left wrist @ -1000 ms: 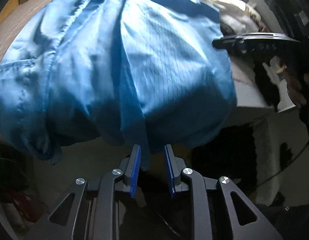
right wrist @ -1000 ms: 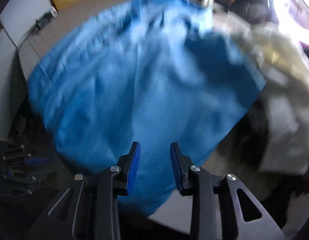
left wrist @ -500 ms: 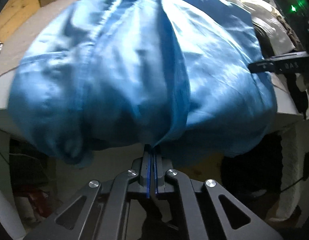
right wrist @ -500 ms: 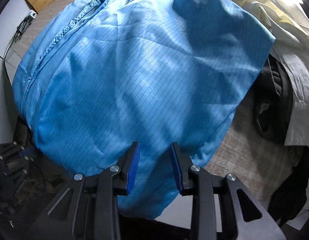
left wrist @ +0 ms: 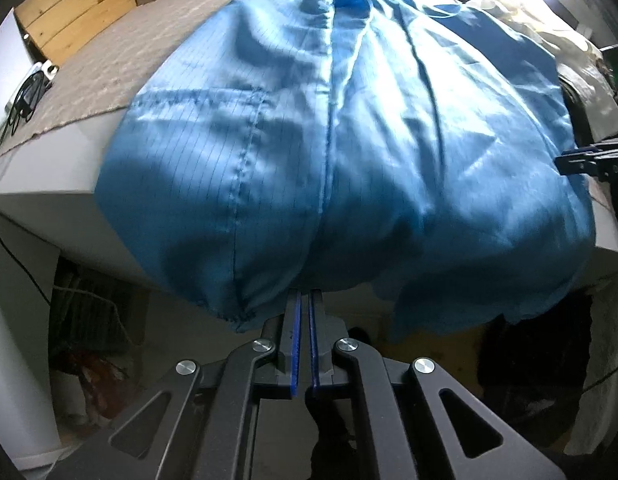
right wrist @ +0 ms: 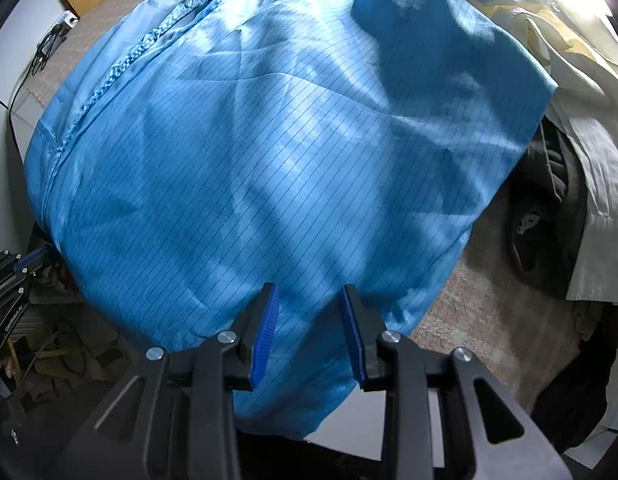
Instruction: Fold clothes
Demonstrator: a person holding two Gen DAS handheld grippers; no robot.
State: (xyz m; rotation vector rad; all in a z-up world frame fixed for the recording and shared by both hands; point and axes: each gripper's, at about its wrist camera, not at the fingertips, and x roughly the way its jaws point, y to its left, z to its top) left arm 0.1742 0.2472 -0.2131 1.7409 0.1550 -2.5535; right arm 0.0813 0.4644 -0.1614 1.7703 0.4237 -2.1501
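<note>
Draping blue garment [left wrist: 349, 152] over table [left wrist: 41, 176], cream clothes [right wrist: 589, 92] beside

Blue garment [left wrist: 349, 152]: thin woven cloth w/ slight sheen, fine dark grid lines, puckered stitched seams. Under it, table cover [left wrist: 121, 52]: rough, nubby beige textile, matt. Beyond garment's far-left corner, wood panel [left wrist: 73, 12]: bare planks, visible grain. Right of garment, cream cloth [right wrist: 581, 128]: matt, creased cotton-like. Left gripper [left wrist: 305, 300] & right gripper [right wrist: 309, 300]: matt black plastic, shiny metal pins, ribbed blue pads [right wrist: 267, 332].
</note>
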